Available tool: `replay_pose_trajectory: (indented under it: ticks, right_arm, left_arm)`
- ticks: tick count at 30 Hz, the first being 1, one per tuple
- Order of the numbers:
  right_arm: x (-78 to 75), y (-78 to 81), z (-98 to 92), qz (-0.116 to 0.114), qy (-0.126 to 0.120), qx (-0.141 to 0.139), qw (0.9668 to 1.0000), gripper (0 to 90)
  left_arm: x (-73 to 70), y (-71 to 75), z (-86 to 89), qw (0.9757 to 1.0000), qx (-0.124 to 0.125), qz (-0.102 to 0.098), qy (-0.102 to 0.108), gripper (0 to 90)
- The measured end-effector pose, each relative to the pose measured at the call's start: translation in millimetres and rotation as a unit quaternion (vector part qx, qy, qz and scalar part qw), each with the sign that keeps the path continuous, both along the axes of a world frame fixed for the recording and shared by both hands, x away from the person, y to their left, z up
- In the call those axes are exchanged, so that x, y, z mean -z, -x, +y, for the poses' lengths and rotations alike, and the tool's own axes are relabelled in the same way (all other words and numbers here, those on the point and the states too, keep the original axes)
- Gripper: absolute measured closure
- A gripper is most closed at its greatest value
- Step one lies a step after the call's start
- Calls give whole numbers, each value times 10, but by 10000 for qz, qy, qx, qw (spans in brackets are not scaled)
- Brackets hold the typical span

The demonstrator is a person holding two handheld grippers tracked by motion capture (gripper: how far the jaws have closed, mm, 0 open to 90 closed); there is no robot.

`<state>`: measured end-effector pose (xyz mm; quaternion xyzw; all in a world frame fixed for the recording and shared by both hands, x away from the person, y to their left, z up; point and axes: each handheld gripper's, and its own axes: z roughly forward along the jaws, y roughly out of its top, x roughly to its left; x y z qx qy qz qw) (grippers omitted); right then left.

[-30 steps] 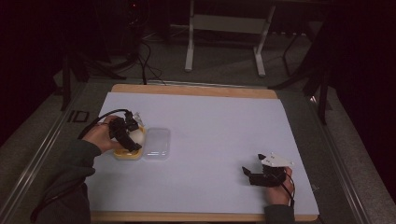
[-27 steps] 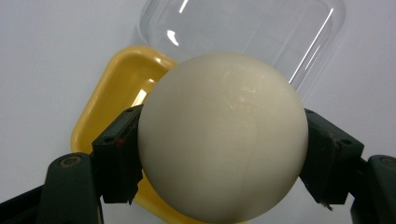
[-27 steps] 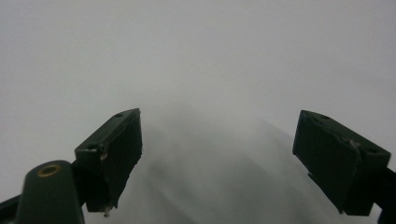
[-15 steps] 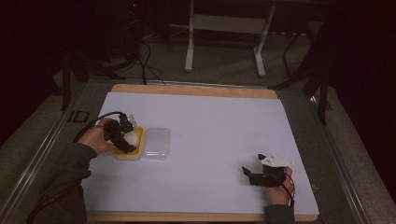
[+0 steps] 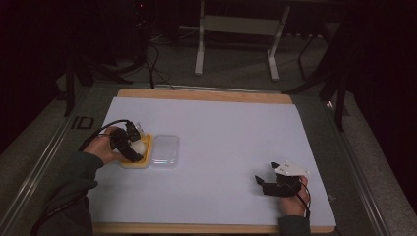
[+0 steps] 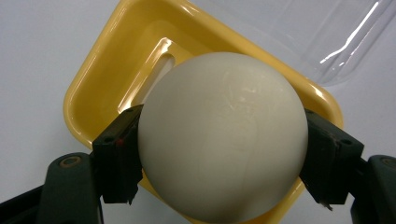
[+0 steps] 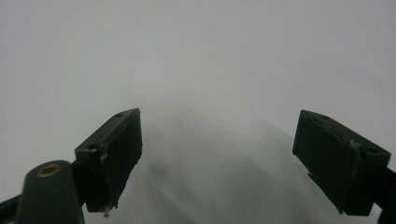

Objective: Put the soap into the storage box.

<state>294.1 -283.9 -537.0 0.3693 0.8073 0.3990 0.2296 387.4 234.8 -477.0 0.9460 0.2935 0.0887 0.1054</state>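
Observation:
A white egg-shaped ball [image 6: 223, 140] is clamped between the two black pads of my left gripper [image 6: 223, 161], just above a small yellow tray [image 6: 100, 81]. From the high view the left gripper [image 5: 132, 145] hovers over that yellow tray [image 5: 146, 150] at the table's left, with the white ball [image 5: 139, 146] in it. A clear plastic lid [image 5: 164, 149] lies against the tray's right side. My right gripper [image 5: 260, 183] rests low at the front right of the table; its jaws [image 7: 219, 163] stand wide apart over bare white surface, nothing between them.
The white tabletop [image 5: 226, 132] has a wooden edge at the back and front. A metal stand [image 5: 236, 29] and cables sit on the dark floor beyond the table. A black cable trails from the left gripper.
The left hand with the ball has shifted slightly left over the yellow tray. The right hand has stayed still.

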Motion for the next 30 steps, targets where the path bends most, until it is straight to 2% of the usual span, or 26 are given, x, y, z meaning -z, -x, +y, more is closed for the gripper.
replay_pose_trajectory:
  ticks: [10, 12, 21, 25, 28, 30]
  right_arm:
    - [0, 0, 0, -2, 1, -2, 10000, 155]
    - [0, 0, 0, -3, 3, -2, 10000, 155]
    - [0, 1, 1, -1, 9, -3, 10000, 155]
    - [0, 1, 4, 3, 25, -3, 10000, 155]
    - [1, 1, 6, 6, 28, -8, 10000, 155]
    - [1, 1, 6, 6, 27, -9, 10000, 155]
  left_arm:
    - [69, -53, -25, 9999, -29, 62, -92, 256]
    - [98, -64, -38, 9998, -17, 60, -208, 256]
    - [138, -101, -30, 9998, -92, 163, -86, 255]
    - [147, -130, -12, 9995, -163, 289, 2, 254]
    - [155, -158, 1, 9986, -188, 489, 47, 252]
    - [165, -167, -4, 9984, -160, 545, -34, 247]
